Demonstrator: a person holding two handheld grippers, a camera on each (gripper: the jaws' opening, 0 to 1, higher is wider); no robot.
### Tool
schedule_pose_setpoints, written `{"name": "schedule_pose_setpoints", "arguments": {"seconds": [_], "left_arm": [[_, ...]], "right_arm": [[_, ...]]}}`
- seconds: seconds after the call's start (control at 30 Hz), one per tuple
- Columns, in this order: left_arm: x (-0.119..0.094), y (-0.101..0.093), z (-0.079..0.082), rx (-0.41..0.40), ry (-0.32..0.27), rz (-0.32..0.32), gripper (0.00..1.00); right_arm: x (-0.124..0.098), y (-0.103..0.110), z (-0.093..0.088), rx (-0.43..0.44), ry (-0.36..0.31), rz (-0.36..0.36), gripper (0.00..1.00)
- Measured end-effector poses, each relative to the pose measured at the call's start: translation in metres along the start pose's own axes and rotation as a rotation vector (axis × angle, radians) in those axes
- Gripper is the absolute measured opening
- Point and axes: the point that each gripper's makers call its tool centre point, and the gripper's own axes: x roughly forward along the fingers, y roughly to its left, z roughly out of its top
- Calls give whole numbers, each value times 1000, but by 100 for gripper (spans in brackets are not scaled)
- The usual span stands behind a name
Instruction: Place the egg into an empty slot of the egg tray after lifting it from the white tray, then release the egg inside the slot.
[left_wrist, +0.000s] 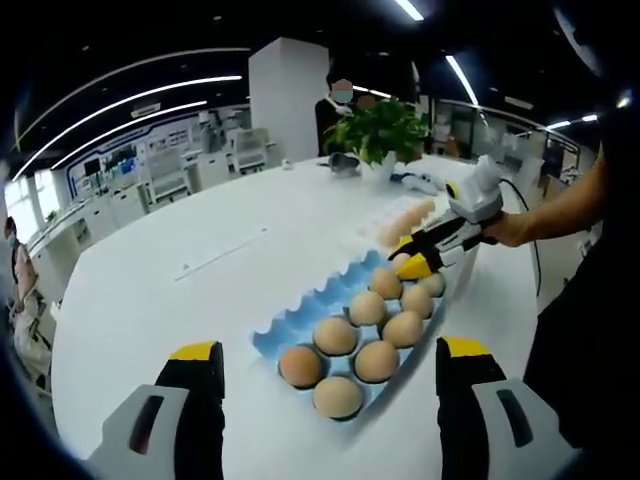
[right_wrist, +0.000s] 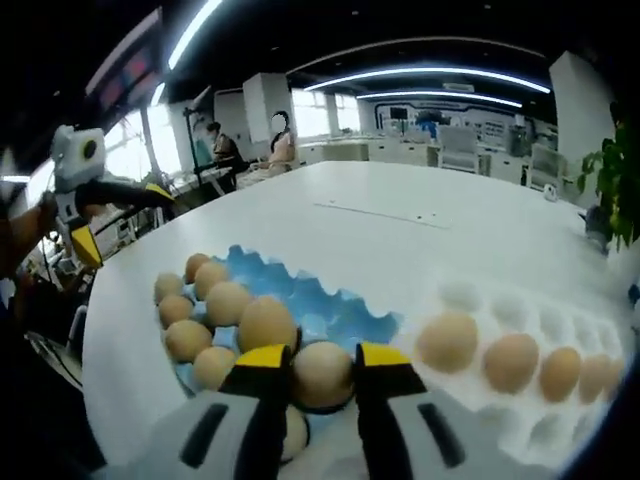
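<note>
Over the blue egg tray (right_wrist: 330, 305), the right gripper (right_wrist: 322, 372) has its yellow-tipped jaws clamped on a brown egg (right_wrist: 322, 374), one jaw on each side of it, and the egg sits at the near edge of the tray among the eggs already lodged there. The lift from the white tray (right_wrist: 470, 300) looks done: that tray lies just beside the blue one, with a row of eggs in its hollows and several hollows bare. What is left, as I judge it, is to settle the egg fully into a free slot and then part the jaws (whether the egg already touches the bottom of a slot cannot be told, since the jaws hide its underside). In the left gripper view the same right gripper (left_wrist: 417, 262) reaches in from the right, held by a person's hand (left_wrist: 512, 229) with a bare forearm behind it, its tips angled down at the far end of the blue egg tray (left_wrist: 300, 322), near the white tray (left_wrist: 385, 212). The left gripper (left_wrist: 330, 362) hovers short of the tray's near end with its jaws wide apart and nothing between them, pointed along the white table (left_wrist: 180, 260) toward the eggs, well clear of the work.
</note>
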Motion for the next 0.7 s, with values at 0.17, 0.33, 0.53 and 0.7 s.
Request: {"name": "schedule_pose_setpoints", "arguments": {"seconds": [0.17, 0.33, 0.53, 0.7], "left_arm": [[0, 0, 1, -1, -3, 0, 89], [0, 1, 1, -2, 0, 2, 89], [1, 0, 1, -1, 1, -3, 88], [0, 1, 2, -4, -4, 3, 89]], "right_arm": [[0, -1, 0, -4, 1, 11, 26], [0, -1, 0, -8, 2, 14, 26], [0, -1, -1, -8, 2, 23, 26], [-8, 0, 7, 20, -33, 25, 26]]}}
